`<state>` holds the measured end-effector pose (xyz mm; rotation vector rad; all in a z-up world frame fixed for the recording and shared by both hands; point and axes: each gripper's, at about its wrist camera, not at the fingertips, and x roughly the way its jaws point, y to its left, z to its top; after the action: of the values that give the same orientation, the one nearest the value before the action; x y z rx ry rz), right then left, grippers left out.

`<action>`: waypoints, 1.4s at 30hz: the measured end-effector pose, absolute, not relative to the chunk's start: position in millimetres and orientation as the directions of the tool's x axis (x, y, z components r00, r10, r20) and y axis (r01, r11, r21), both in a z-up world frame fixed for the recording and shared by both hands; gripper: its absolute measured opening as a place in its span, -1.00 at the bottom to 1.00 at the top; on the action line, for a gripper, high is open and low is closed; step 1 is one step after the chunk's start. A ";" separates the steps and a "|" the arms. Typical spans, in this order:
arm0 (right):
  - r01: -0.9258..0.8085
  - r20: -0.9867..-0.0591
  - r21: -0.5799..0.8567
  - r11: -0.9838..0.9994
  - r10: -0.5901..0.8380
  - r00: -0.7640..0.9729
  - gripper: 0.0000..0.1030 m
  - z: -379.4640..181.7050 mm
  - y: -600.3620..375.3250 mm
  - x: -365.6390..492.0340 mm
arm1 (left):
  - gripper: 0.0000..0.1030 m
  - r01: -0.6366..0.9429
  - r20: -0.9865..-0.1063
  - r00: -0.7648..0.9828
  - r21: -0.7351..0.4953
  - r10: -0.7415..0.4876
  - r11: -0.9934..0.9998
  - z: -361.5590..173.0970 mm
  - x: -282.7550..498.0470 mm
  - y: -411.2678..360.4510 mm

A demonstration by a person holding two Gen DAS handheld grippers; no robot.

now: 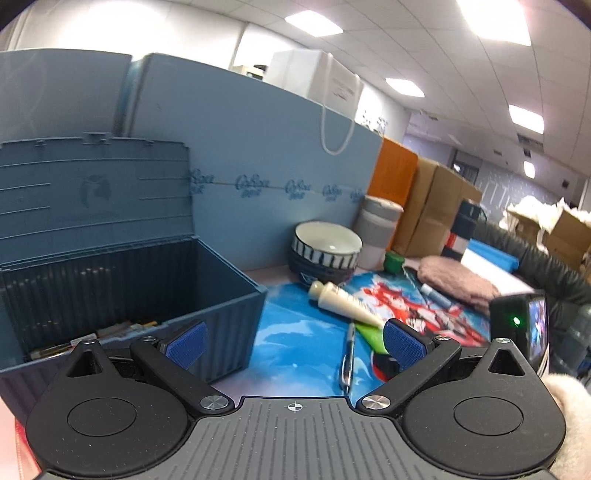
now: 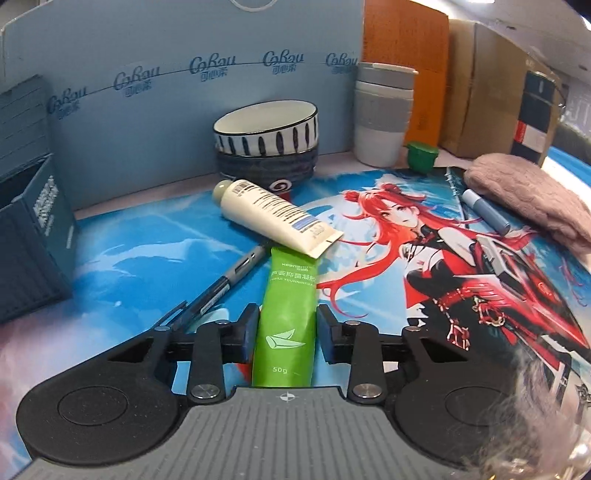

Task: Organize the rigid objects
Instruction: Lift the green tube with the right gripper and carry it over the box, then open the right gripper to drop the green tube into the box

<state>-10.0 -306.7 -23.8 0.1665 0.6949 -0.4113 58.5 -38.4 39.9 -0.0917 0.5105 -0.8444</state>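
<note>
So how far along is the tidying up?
Early on. A few small items already lie in the open blue box. The right gripper has the green tube between its fingers. The white tube, pen and marker wait on the mat.

Bright, even office light comes from the ceiling panels, which burn out to pure white in the left wrist view. Shadows beneath the blue storage box are soft and faint. Both views bow strongly toward their dark, rounded corners. Both are slightly soft throughout, and things well behind the box are softest.
</note>
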 end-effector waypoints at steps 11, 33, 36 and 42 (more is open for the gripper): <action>0.294 -0.558 0.261 0.920 -0.104 0.823 -0.41 11.9 -304.3 -53.3 | 0.99 0.644 -0.325 0.602 -0.343 -0.729 0.684 60.1 72.2 -2.7; -0.696 -0.362 -0.268 0.666 0.600 0.713 -0.40 75.1 -150.2 108.5 | 1.00 0.457 -0.196 0.740 -0.555 -0.643 0.695 88.3 112.1 107.1; -0.751 -0.432 -0.276 0.599 0.621 0.654 -0.41 64.0 -134.0 117.2 | 1.00 0.452 -0.200 0.739 -0.562 -0.644 0.693 86.6 113.3 111.8; -0.781 -0.506 -0.231 0.581 0.614 0.606 -0.53 49.8 -122.2 133.1 | 1.00 0.446 -0.221 0.731 -0.560 -0.645 0.698 84.0 114.8 108.5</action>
<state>133.1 -122.2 49.8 -0.4611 0.3963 0.8398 114.8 108.5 84.0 -0.5014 0.4247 -0.6288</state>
